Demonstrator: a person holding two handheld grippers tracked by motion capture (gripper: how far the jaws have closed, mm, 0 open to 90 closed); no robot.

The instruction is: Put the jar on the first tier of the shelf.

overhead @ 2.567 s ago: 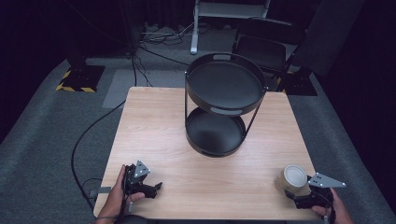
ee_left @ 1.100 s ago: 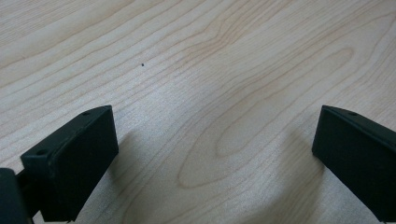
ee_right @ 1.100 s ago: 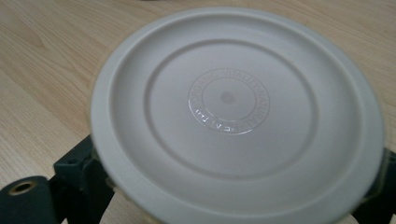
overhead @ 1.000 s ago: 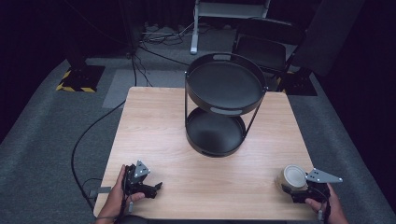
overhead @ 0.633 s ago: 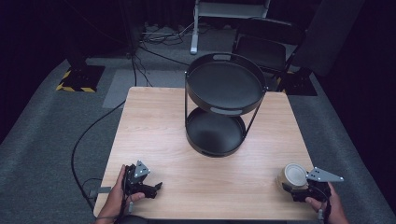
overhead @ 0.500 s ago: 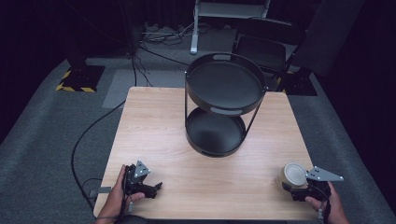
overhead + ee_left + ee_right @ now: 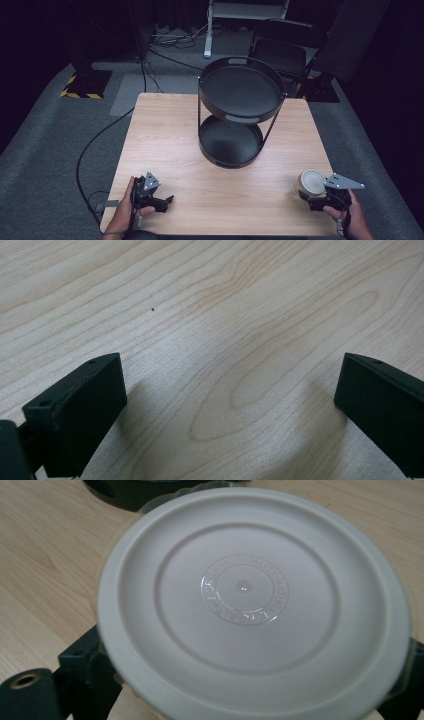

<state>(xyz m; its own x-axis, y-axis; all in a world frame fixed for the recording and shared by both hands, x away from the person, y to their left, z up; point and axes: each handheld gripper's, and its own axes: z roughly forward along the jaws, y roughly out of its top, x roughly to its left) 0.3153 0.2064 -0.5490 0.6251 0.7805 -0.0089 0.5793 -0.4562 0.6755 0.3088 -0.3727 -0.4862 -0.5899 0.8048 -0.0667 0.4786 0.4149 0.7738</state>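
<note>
Jaws first: the right gripper [image 7: 314, 196] has its two black jaws clamped on either side of a single white-lidded container [image 7: 311, 183], and in the right gripper view that round lid [image 7: 252, 605] sits right between them, with a jaw peeking out at each lower corner. The lid has a little embossed ring of text in the middle, too small to read. The left gripper [image 7: 227, 405] is spread wide apart with nothing between the jaws, just bare wood grain.

Using the two-tier black tray stand [image 7: 241, 112] as the landmark: there's one of it, two round trays stacked on thin rods, standing on the wooden table [image 7: 170, 130] toward the far side. Both trays look bare. The container is on the person's side of the stand and off to its right, well apart from it, near the table's near right corner. In the right gripper view the dark base of the stand [image 7: 130, 492] shows just past the lid's far edge. The left gripper [image 7: 152, 196] is on the near side of the stand too, but off to its left, resting low by the near edge.

So the count: one container, one stand, two grippers, two hands.
</note>
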